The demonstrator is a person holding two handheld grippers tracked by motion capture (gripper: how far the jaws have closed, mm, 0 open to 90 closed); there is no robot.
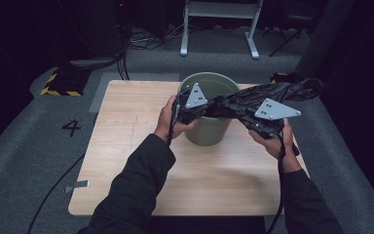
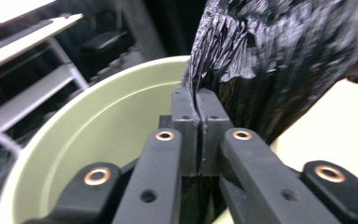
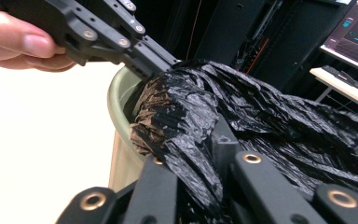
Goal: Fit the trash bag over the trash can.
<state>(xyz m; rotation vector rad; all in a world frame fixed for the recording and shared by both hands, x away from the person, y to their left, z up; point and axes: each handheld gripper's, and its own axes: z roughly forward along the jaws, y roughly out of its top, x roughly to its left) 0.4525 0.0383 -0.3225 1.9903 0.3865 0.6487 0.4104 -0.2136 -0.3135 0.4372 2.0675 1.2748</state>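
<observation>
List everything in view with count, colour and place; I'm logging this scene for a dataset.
crumpled black plastic bag: one, black, stretched between both tools above the bin's rim
round green plastic bin: one, pale green, upright on the table
light wooden table: one, light wood, centre
white metal frame: one, white, on the floor behind the table
yellow-black striped floor plate: one, left of the table's far corner
left tool: one, black, jaws shut on the bag's edge over the bin
right tool: one, black, shut on the bag
</observation>
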